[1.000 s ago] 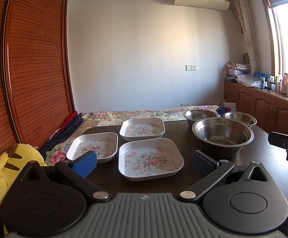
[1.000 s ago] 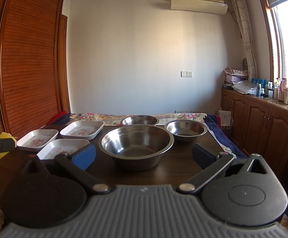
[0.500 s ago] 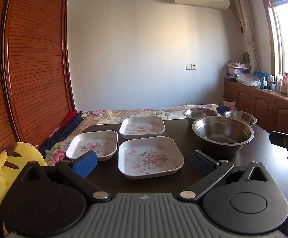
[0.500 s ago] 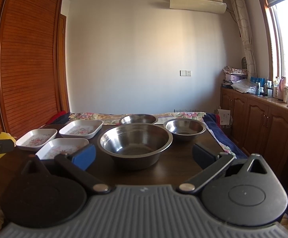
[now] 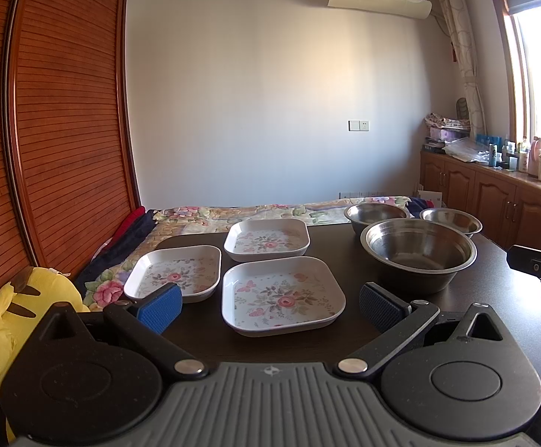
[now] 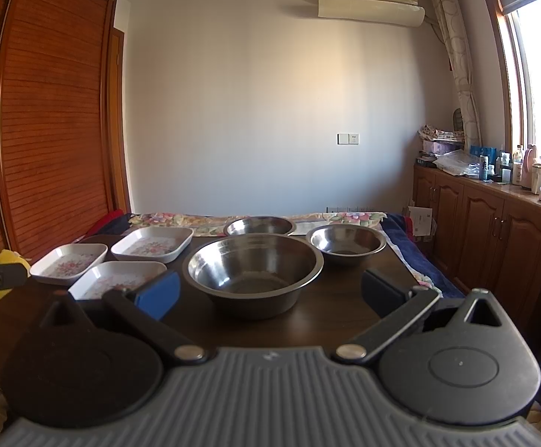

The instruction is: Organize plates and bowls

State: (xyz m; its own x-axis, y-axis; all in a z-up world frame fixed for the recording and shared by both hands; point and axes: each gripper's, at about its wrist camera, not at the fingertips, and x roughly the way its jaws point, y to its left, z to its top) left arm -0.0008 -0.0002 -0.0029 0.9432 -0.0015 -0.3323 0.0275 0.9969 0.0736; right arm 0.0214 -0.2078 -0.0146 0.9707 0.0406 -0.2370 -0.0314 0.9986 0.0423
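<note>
Three floral plates [image 5: 283, 294] grouped left on counter [image 5: 508, 305], three steel bowls [image 6: 253, 270] grouped right, none stacked yet. Left tool [image 5: 270, 303] wide, empty, facing nearest plate; right tool [image 6: 268, 292] wide, empty, facing largest bowl, likely nesting base.

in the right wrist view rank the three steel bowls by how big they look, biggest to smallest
1. The round steel bowl nearest the camera looks clearly largest.
2 and 3. The steel bowl at the right rear and the steel bowl at the far middle look alike; the far one sits farther away and is partly hidden, so I will not rank them.
</note>
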